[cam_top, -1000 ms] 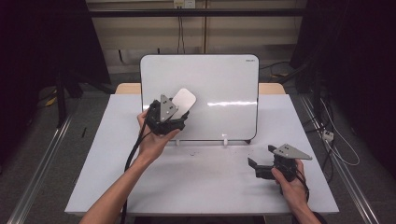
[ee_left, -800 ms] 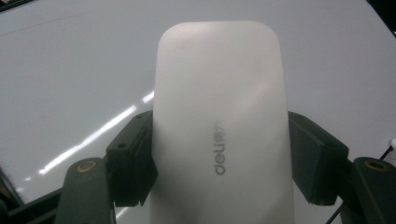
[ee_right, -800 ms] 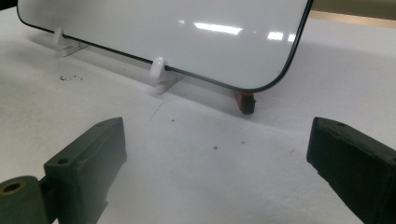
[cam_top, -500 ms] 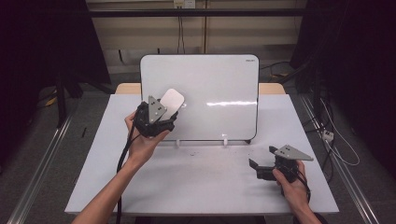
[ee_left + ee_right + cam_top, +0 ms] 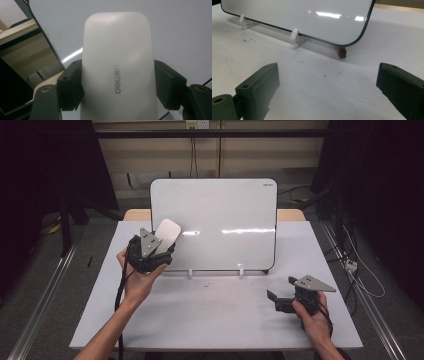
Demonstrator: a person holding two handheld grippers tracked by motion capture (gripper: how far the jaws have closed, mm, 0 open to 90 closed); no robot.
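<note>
A whiteboard (image 5: 220,220) stands upright on small white feet at the back of the table. My left gripper (image 5: 159,245) is shut on a white eraser (image 5: 168,231), marked "deli", held at the board's left edge, low on its face. In the left gripper view the eraser (image 5: 117,67) sits clamped between both black jaws, with the board (image 5: 175,30) close behind it. My right gripper (image 5: 276,301) rests near the table's front right, open, with nothing between its jaws. The right gripper view looks along the open jaws at the board's lower corner (image 5: 357,37).
The white table (image 5: 210,315) has bare room in front of the board. Small dark specks (image 5: 212,282) lie by the board's feet. A small red-and-black block (image 5: 341,52) sits under the board's right corner. Cables (image 5: 357,265) trail off the table's right side.
My left gripper has carried the eraser leftward across the board's lower left part, to its left edge. The right gripper has stayed in place.
</note>
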